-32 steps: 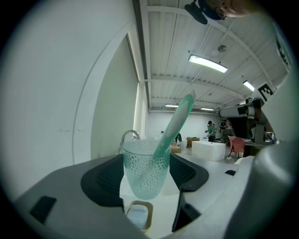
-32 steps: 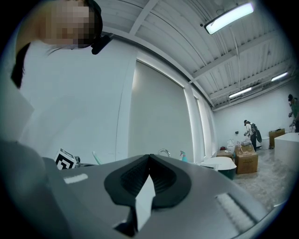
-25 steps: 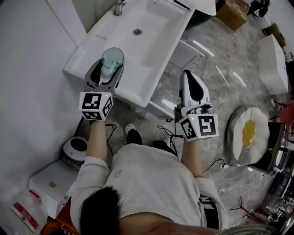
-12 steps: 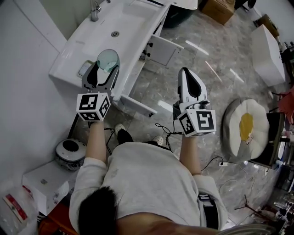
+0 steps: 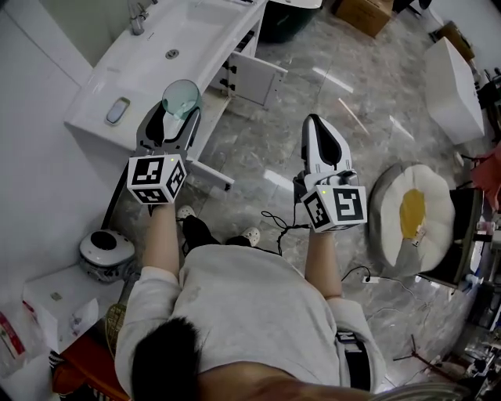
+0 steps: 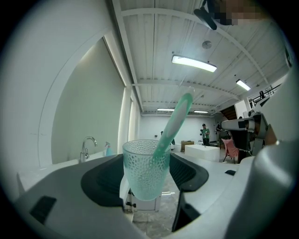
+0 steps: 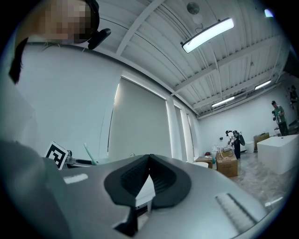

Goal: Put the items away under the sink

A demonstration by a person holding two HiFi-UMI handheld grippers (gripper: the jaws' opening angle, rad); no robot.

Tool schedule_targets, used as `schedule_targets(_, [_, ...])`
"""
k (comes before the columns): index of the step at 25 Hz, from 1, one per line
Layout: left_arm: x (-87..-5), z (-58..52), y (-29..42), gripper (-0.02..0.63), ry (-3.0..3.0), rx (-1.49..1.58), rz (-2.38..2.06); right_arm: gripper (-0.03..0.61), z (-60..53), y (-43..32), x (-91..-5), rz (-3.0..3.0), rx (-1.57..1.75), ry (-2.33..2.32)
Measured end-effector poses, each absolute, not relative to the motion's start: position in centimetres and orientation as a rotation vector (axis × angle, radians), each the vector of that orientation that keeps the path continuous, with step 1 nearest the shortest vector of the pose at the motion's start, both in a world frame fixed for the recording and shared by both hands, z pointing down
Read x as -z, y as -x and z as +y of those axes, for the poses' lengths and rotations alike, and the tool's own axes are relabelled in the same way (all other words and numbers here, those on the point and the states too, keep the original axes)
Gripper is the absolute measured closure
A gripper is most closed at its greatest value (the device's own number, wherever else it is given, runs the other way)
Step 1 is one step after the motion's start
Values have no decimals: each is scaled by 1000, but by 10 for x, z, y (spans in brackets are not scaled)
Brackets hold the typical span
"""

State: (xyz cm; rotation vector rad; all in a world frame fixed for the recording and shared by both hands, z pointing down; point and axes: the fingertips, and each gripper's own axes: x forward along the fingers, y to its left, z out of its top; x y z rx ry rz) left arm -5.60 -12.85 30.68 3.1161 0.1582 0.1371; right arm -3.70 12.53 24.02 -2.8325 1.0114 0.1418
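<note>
My left gripper (image 5: 174,110) is shut on a pale green dimpled plastic cup (image 5: 181,98) that stands upright between its jaws. In the left gripper view the cup (image 6: 145,169) holds a green toothbrush (image 6: 173,123) that leans to the upper right. The cup hangs level with the front edge of the white sink (image 5: 160,55), over the floor. My right gripper (image 5: 322,146) is shut with nothing in it, out over the marble floor. Below the sink, a white cabinet door (image 5: 253,80) stands open.
A soap dish (image 5: 118,110) rests on the sink's near corner, a faucet (image 5: 138,13) at its back. A second white panel (image 5: 207,174) juts out low by my left gripper. A round white cushion (image 5: 415,215) lies on the floor at right. A cable (image 5: 283,223) trails on the floor.
The sink has slid up and to the left in the head view. The cup, which was over the basin's corner, now hangs off its front edge. Both grippers keep their grip state.
</note>
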Motion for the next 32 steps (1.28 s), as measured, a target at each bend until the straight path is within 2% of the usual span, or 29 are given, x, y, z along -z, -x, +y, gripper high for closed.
schedule_targets(16, [-323,-51,28,299,-3115,-186,156,568,193,8,-254,1003,-127,2815])
schedule_targets(32, [-334,-89,-74,299,-3105,-202,-38,568,117,-137,-247,1260,-116,2695])
